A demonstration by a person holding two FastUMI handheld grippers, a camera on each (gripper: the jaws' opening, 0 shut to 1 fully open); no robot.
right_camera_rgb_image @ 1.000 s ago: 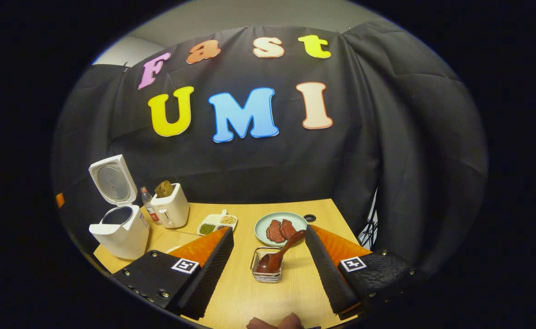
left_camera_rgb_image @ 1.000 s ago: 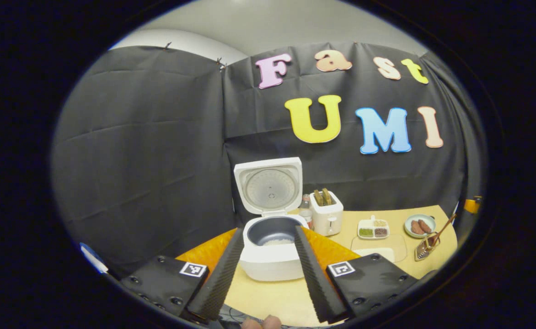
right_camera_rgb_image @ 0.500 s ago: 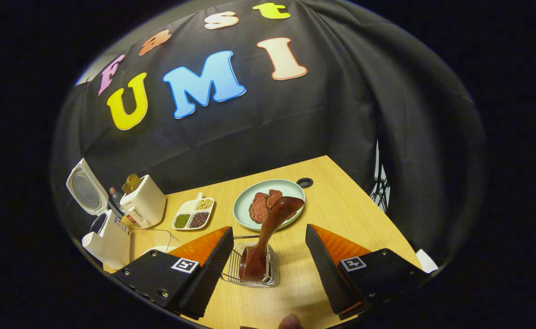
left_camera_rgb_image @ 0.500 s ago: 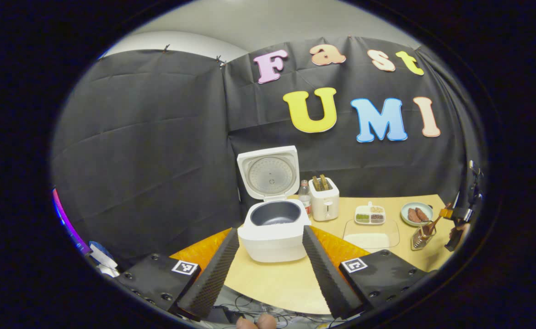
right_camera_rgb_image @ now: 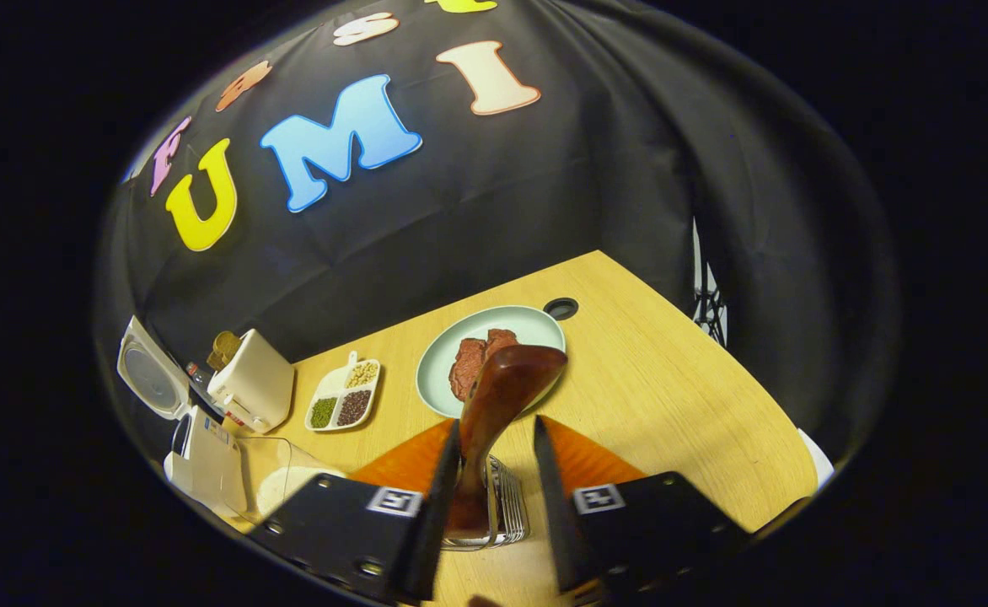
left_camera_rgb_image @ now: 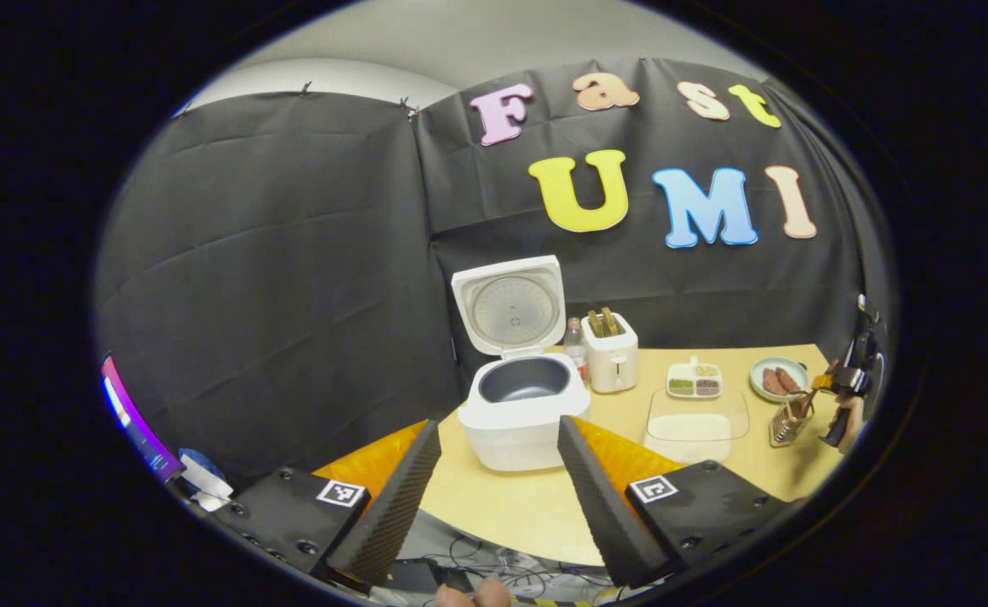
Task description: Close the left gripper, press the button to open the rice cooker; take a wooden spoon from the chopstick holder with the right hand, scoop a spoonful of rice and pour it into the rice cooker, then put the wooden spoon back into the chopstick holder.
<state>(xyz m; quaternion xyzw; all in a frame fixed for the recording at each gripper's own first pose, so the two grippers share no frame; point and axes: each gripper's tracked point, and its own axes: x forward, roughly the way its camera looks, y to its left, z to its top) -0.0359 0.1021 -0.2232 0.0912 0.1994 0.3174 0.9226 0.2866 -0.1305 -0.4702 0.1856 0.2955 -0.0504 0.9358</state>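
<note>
The white rice cooker [left_camera_rgb_image: 521,406] stands with its lid up and its dark pot showing. My left gripper [left_camera_rgb_image: 498,424] hangs open in front of it, back over the table's near edge, with nothing between its fingers. The wooden spoon [right_camera_rgb_image: 504,389] stands bowl-down in the wire chopstick holder [right_camera_rgb_image: 509,509], handle leaning up. My right gripper [right_camera_rgb_image: 496,424] straddles that handle with its fingers drawn close; the left finger lies against the handle, while a gap shows on the right side. In the left gripper view the holder [left_camera_rgb_image: 786,421] and the right gripper [left_camera_rgb_image: 818,389] sit at the far right.
A clear container of rice [left_camera_rgb_image: 696,420] lies between cooker and holder. Behind stand a white toaster [left_camera_rgb_image: 612,362], a small bottle [left_camera_rgb_image: 576,337], a divided dish of beans [right_camera_rgb_image: 342,403] and a green plate of meat [right_camera_rgb_image: 536,329]. A cable hole [right_camera_rgb_image: 561,307] is near the table's back edge.
My left gripper has drawn back from the cooker. My right gripper has dropped towards the holder, and its fingers have narrowed from wide open to close around the spoon handle.
</note>
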